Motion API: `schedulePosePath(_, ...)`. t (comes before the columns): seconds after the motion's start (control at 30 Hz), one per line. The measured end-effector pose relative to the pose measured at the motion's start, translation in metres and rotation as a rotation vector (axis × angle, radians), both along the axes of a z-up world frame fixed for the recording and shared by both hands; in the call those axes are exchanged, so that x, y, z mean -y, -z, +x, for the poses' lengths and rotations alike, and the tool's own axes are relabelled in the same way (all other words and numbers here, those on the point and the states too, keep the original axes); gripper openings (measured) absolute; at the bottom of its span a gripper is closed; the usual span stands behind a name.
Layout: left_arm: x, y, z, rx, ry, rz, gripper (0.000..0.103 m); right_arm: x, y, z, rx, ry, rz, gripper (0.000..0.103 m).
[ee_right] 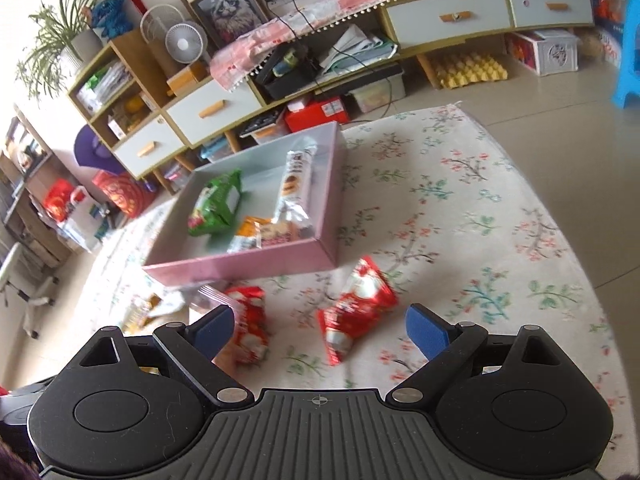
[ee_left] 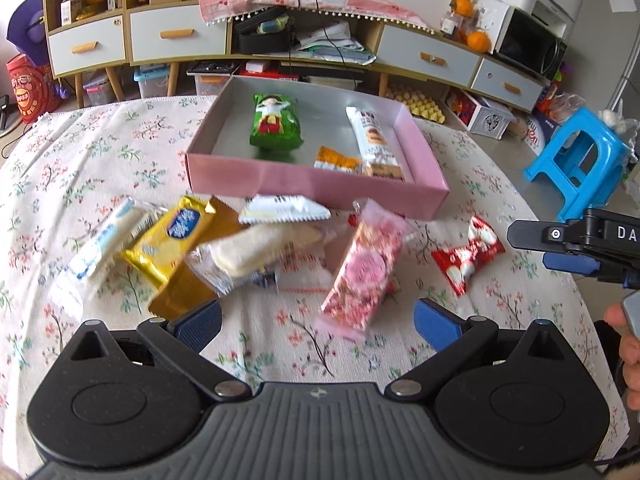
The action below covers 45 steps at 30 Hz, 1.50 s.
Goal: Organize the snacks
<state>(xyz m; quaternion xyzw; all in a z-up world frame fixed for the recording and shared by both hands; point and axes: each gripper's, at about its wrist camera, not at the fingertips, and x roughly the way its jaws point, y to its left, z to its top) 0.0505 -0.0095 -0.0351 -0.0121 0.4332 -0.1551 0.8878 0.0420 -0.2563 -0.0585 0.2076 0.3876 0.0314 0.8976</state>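
Note:
A pink box sits on the floral cloth and holds a green packet, a long white bar and a small orange packet. Loose snacks lie in front of it: a yellow packet, a pale rice cracker, a pink packet and a red packet. My left gripper hovers open above the pink packet. My right gripper is open above the red packet, with a second red packet by its left finger.
A floral cloth covers the table. Its right edge drops to the floor, where a blue stool stands. Cabinets with drawers line the far wall. A person's hand holds the right gripper's handle.

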Motion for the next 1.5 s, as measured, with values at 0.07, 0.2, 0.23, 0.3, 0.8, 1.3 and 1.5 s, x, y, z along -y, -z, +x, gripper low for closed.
schedulePosePath(0.07, 0.004, 0.004, -0.004, 0.004, 0.010, 0.010, 0.103, 0.003, 0.004, -0.005, 0.004, -0.002, -0.024, 0.095)
schedulePosePath(0.2, 0.011, 0.013, -0.014, 0.028, 0.022, 0.030, 0.102, 0.005, 0.012, -0.013, 0.029, -0.020, -0.082, 0.095)
schedulePosePath(0.23, 0.012, 0.016, -0.016, 0.032, 0.024, 0.034, 0.102, 0.005, 0.015, -0.015, 0.034, -0.026, -0.098, 0.096)
schedulePosePath(0.3, 0.016, 0.021, -0.019, 0.046, 0.031, 0.045, 0.102, 0.005, 0.021, -0.016, 0.044, -0.034, -0.125, 0.096)
schedulePosePath(0.8, 0.027, 0.037, -0.021, 0.200, 0.108, 0.050, 0.081, -0.001, 0.054, 0.002, 0.020, -0.069, -0.170, 0.096)
schedulePosePath(1.3, 0.029, 0.040, -0.011, 0.216, 0.122, 0.029, 0.060, -0.023, 0.058, 0.018, 0.054, -0.101, -0.224, 0.096)
schedulePosePath(1.5, 0.031, 0.040, -0.008, 0.217, 0.142, 0.032, 0.059, -0.026, 0.057, 0.021, 0.058, -0.089, -0.218, 0.096)
